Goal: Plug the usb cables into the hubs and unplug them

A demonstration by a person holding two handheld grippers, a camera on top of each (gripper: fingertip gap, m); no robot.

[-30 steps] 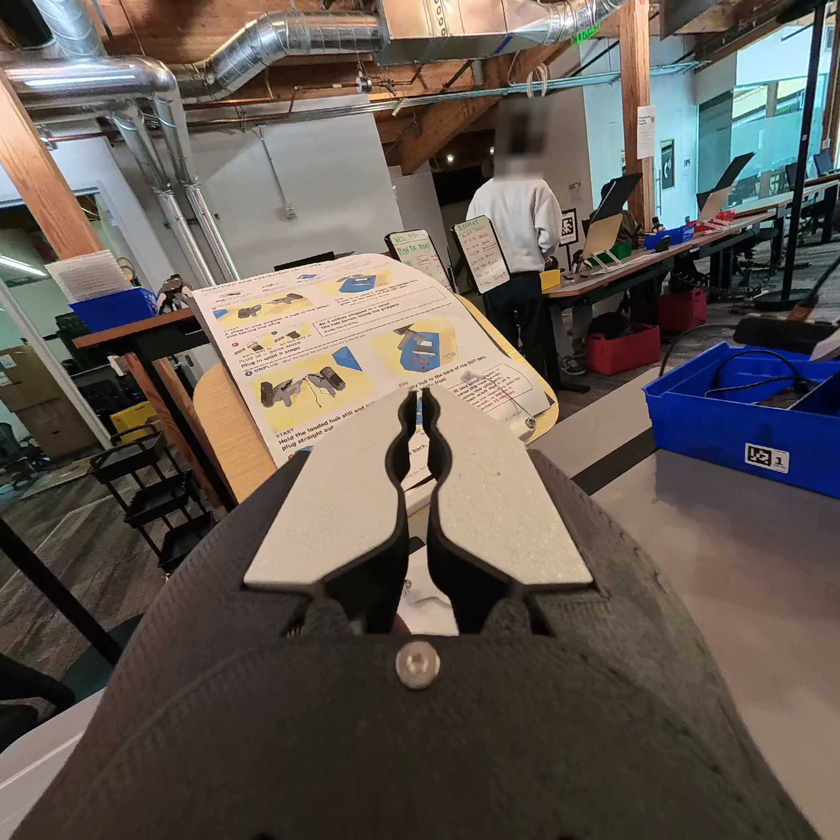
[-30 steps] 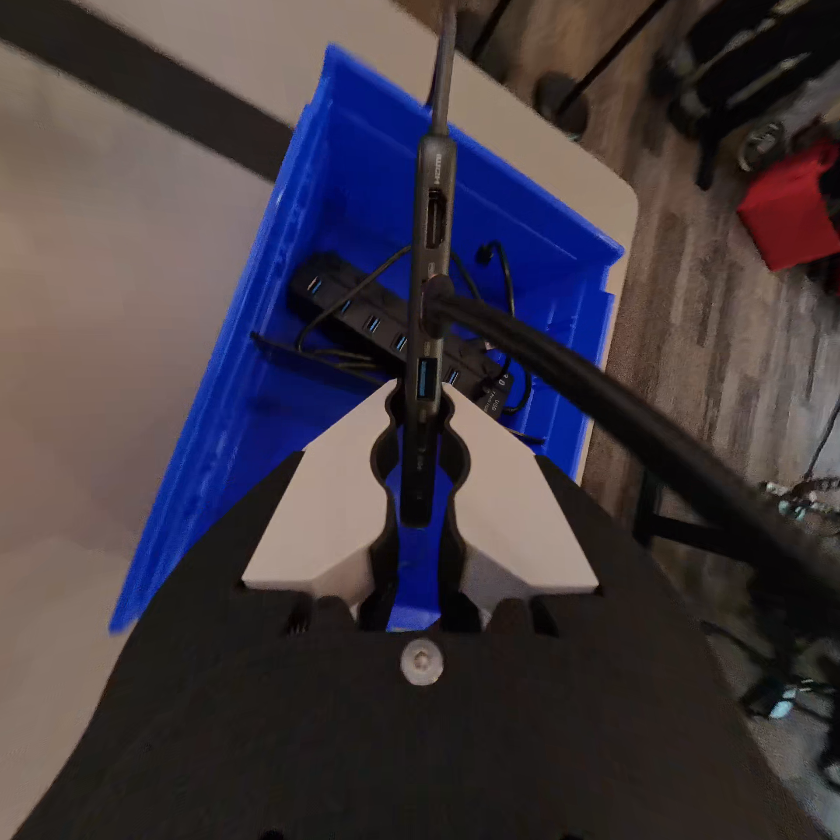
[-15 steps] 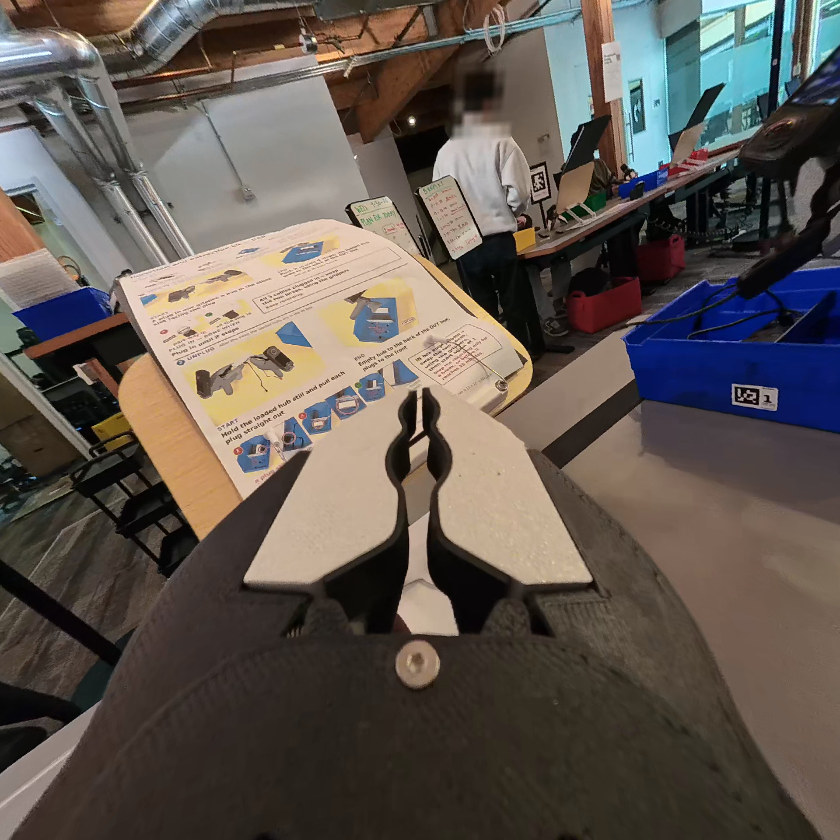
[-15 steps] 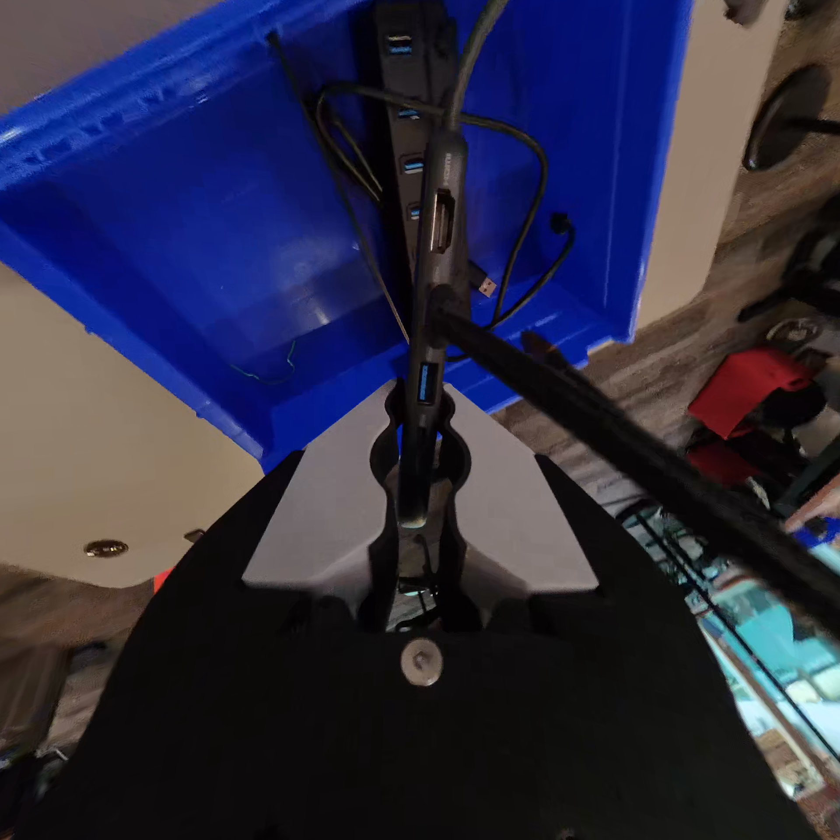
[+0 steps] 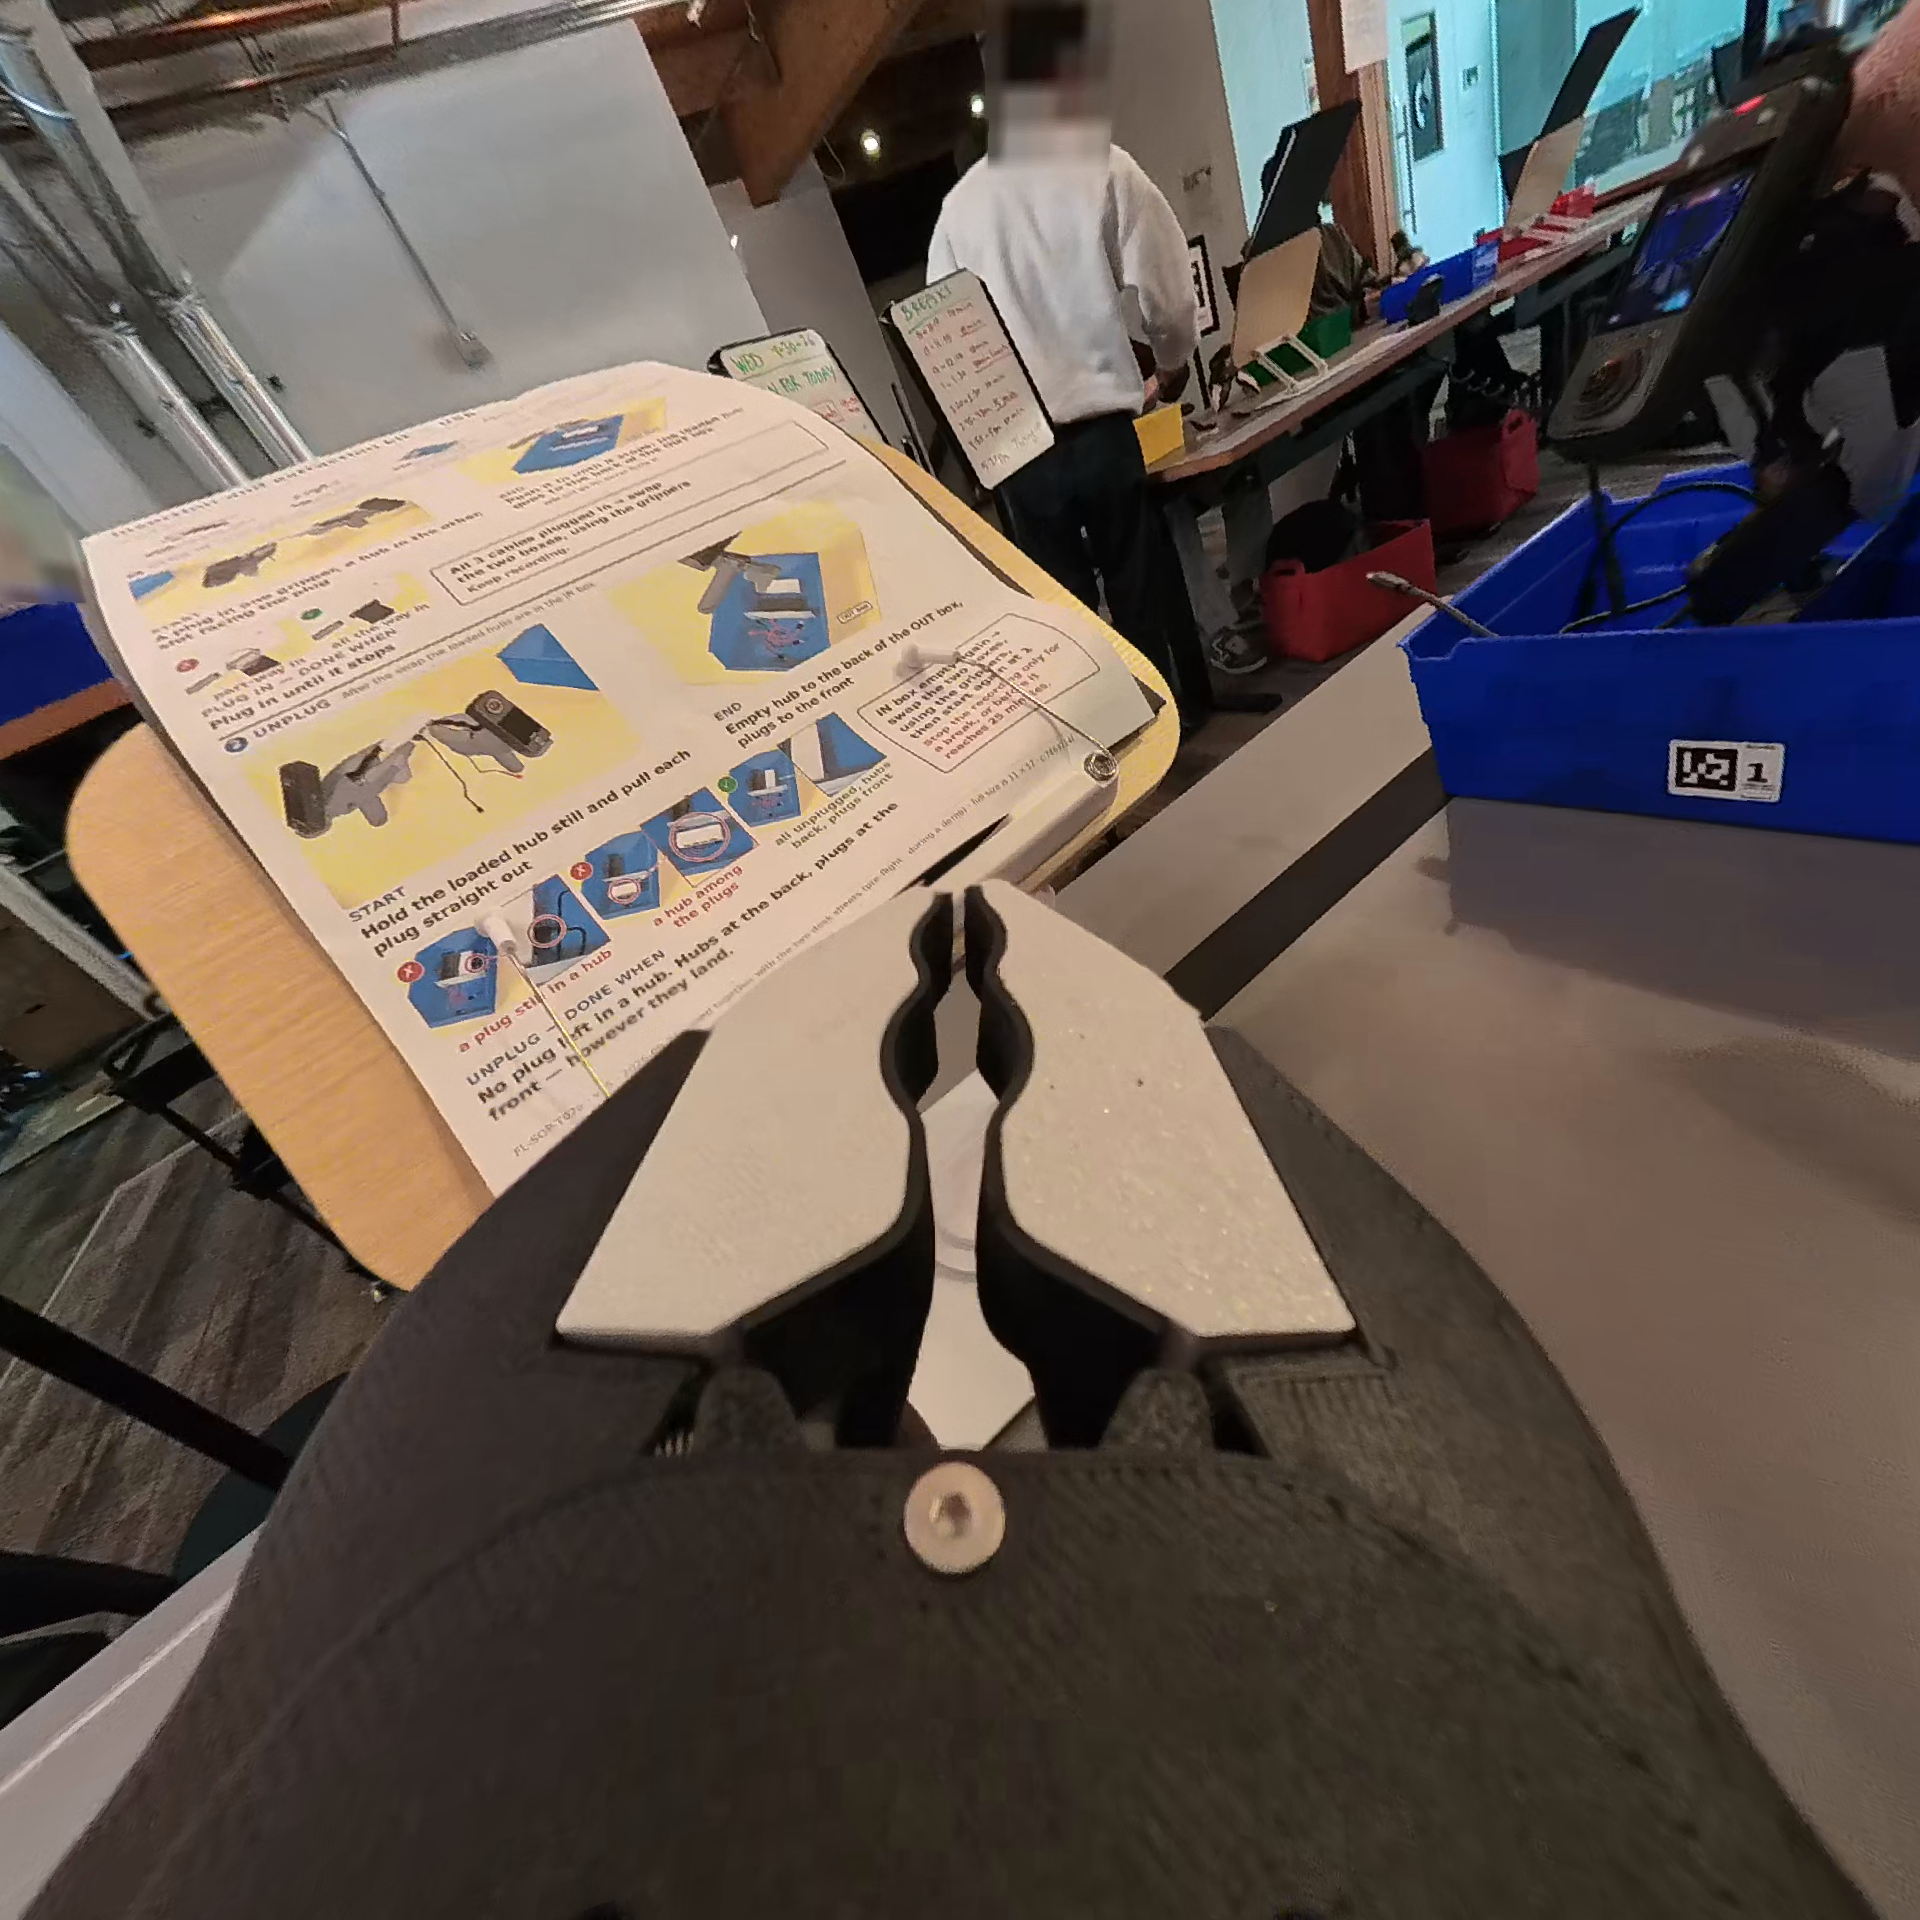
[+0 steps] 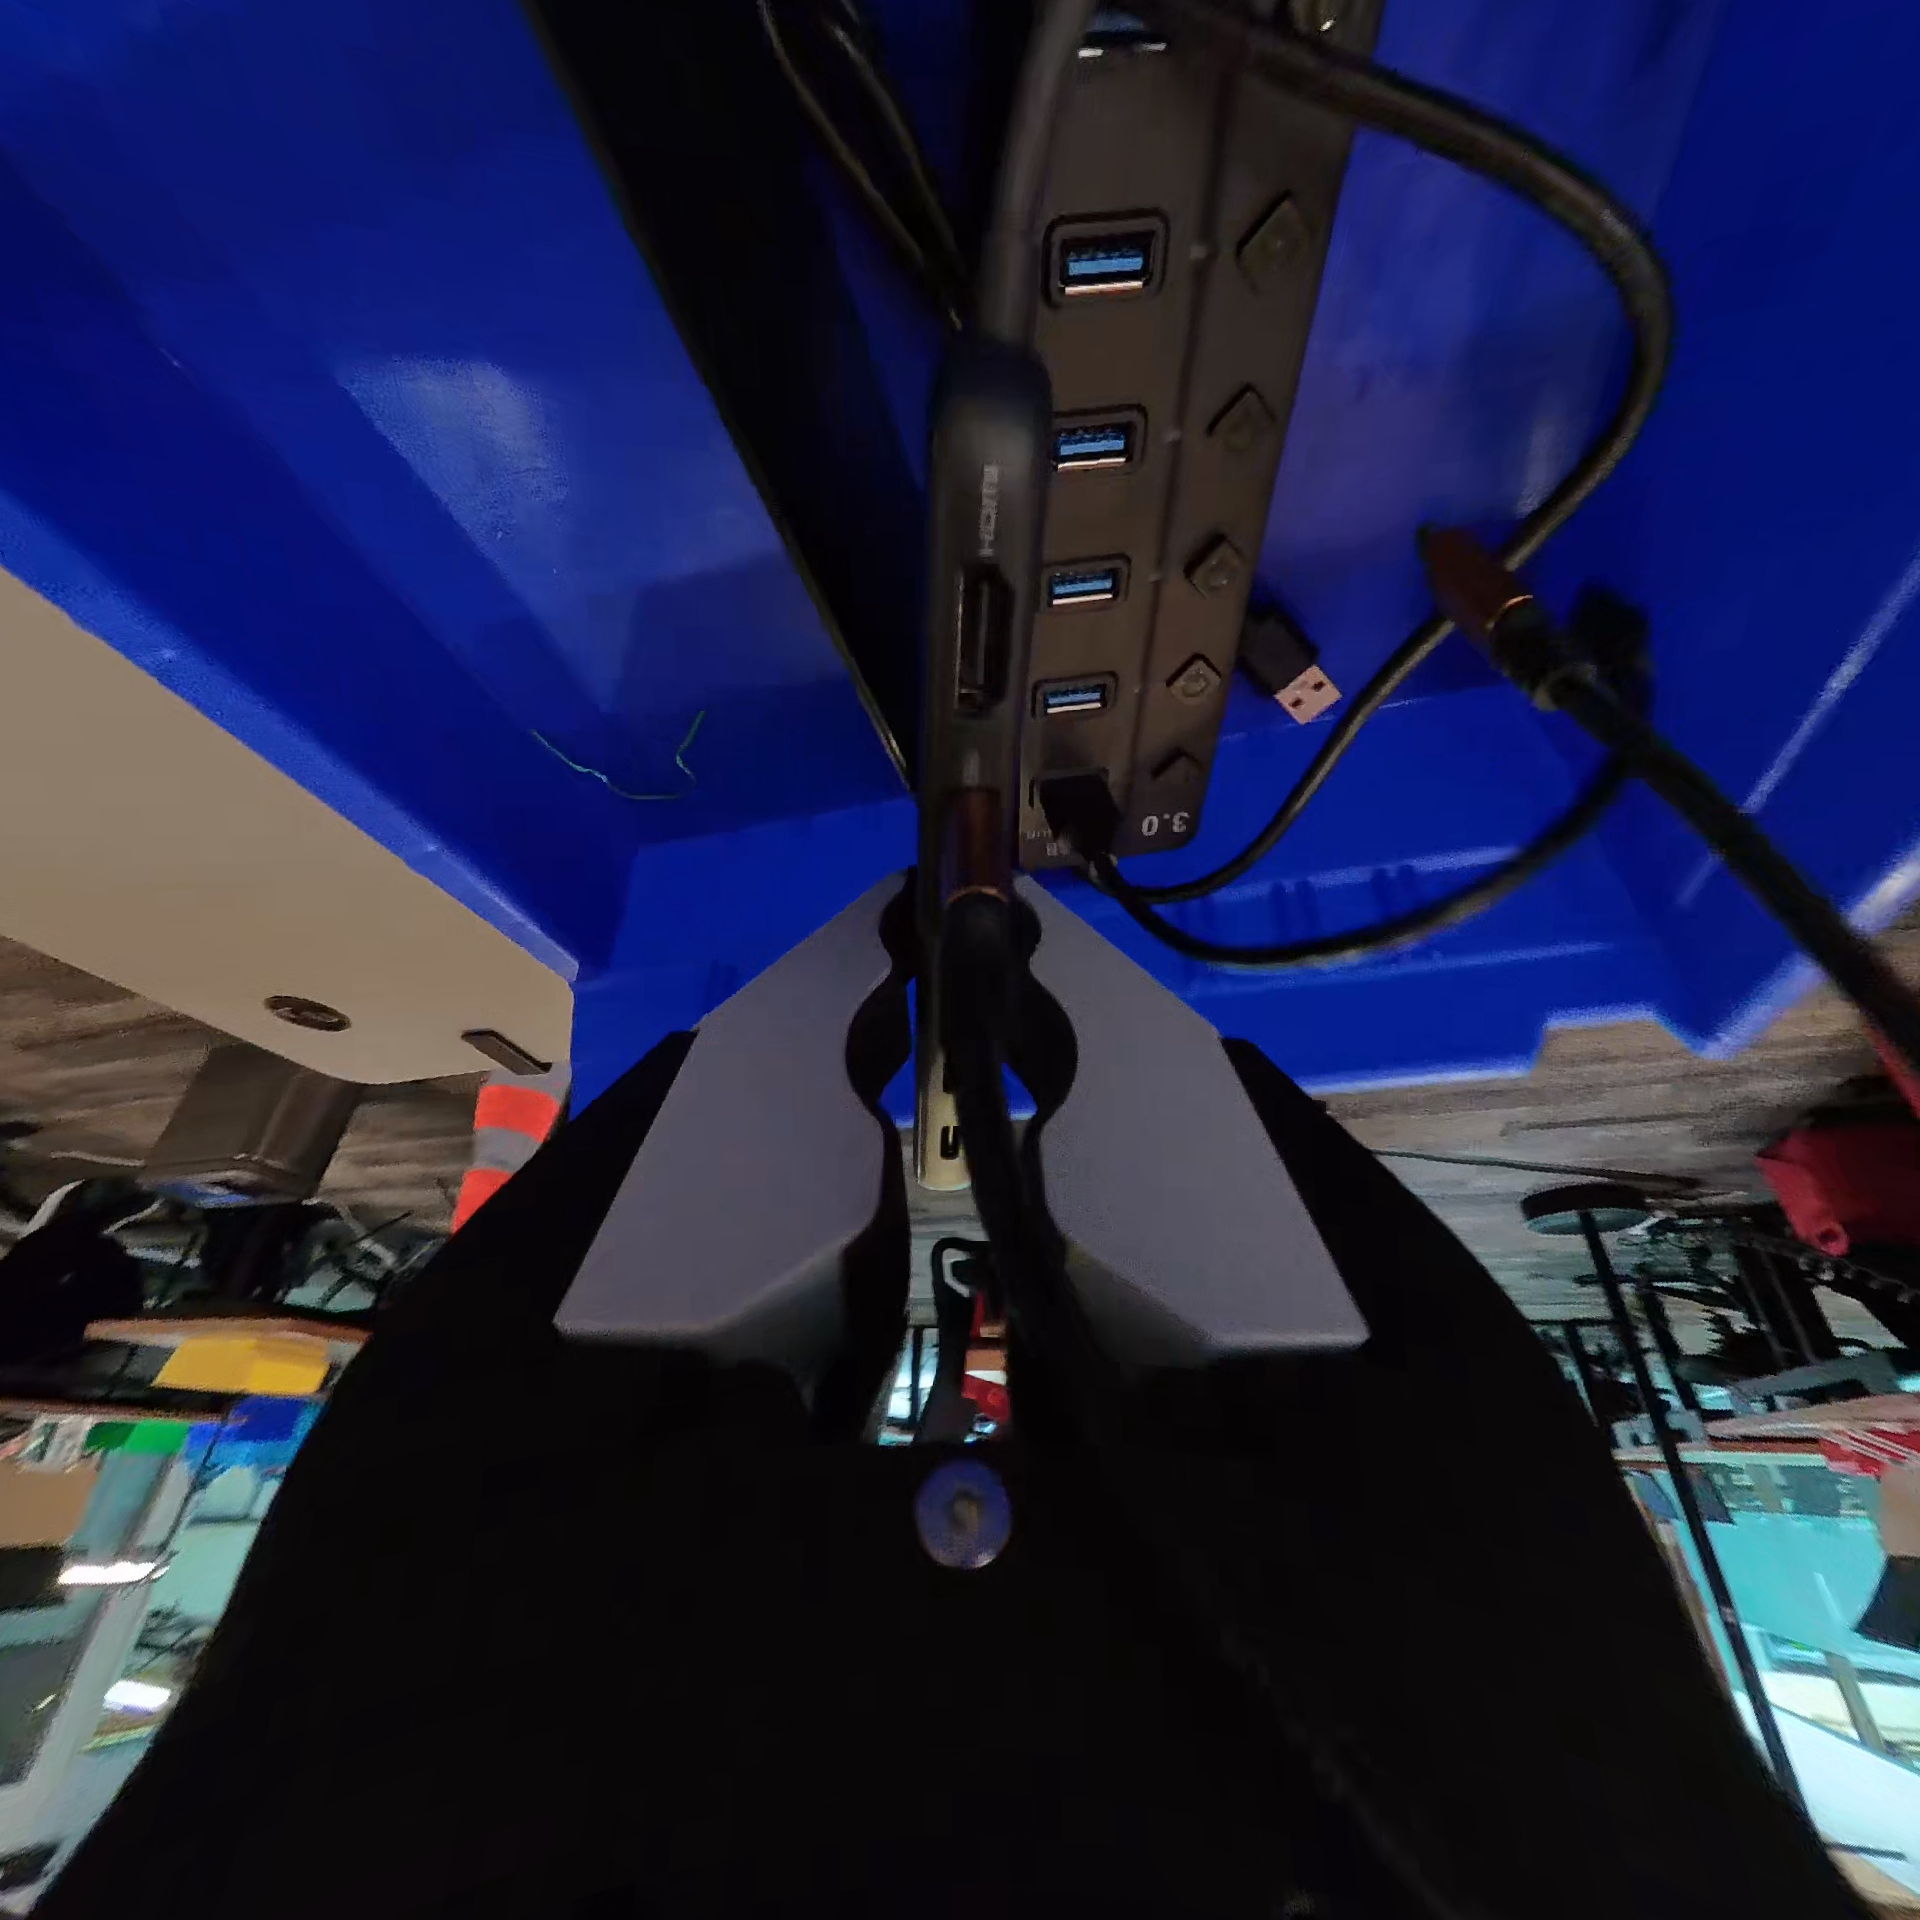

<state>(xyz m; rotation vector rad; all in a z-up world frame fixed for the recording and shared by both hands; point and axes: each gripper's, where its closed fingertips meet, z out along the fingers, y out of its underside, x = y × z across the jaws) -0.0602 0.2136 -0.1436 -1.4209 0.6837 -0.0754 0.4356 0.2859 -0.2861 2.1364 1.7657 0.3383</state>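
My right gripper (image 6: 961, 894) is shut on a slim grey hub (image 6: 977, 582) and holds it low inside the blue bin (image 6: 416, 343). A dark cable's brass-ringed plug (image 6: 977, 831) sits in the hub's side just above my fingertips. A long black multi-port hub (image 6: 1153, 436) lies on the bin floor right behind it, with a thin black cable (image 6: 1351, 935) in its end. A loose USB plug (image 6: 1294, 675) and a second thick cable's plug (image 6: 1475, 592) lie beside it. My left gripper (image 5: 958, 920) is shut and empty above the grey table (image 5: 1558, 1143).
An instruction sheet (image 5: 582, 707) leans on a wooden stand (image 5: 239, 987) ahead of the left gripper. The blue bin (image 5: 1621, 707) stands at the right, with a hand-held black device (image 5: 1704, 270) over it. A person (image 5: 1060, 281) stands at far tables. Left tips to right tips: about 50 cm. The loose USB plug (image 6: 1294, 675) lies some 10 cm from my right tips, 60 cm from my left tips.
The right gripper has dropped with the slim hub deep into the bin, close to the black hub. The left gripper has tilted down and stays shut.
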